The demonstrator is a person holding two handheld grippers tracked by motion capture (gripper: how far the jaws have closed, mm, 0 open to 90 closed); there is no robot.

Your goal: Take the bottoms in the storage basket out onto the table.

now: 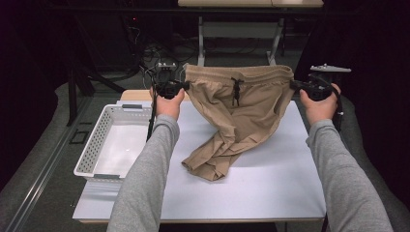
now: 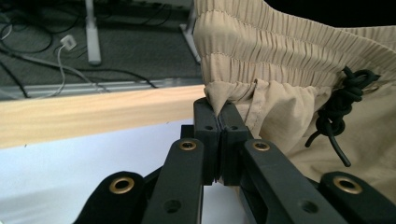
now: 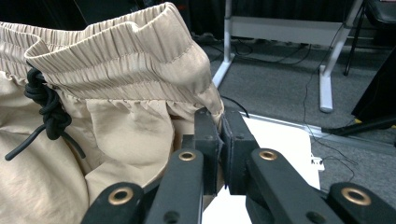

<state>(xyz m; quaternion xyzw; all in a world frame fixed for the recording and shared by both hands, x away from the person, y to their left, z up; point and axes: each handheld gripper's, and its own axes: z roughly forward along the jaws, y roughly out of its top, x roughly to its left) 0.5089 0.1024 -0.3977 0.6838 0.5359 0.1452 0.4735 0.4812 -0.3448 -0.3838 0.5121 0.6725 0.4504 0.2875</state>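
A pair of tan shorts (image 1: 241,108) with an elastic waistband and a black drawstring (image 1: 236,90) hangs stretched between my two grippers above the white table (image 1: 270,183). My left gripper (image 1: 183,87) is shut on the waistband's left corner; in the left gripper view its jaws pinch the cloth (image 2: 219,105). My right gripper (image 1: 296,85) is shut on the waistband's right corner, with the fabric (image 3: 212,105) nipped between the closed jaws. The leg ends lie crumpled on the tabletop (image 1: 210,166).
A white perforated basket (image 1: 96,145) stands at the table's left side, with nothing inside. Beyond the far edge are a grey floor with cables (image 1: 159,55) and the white legs of another table (image 1: 200,43).
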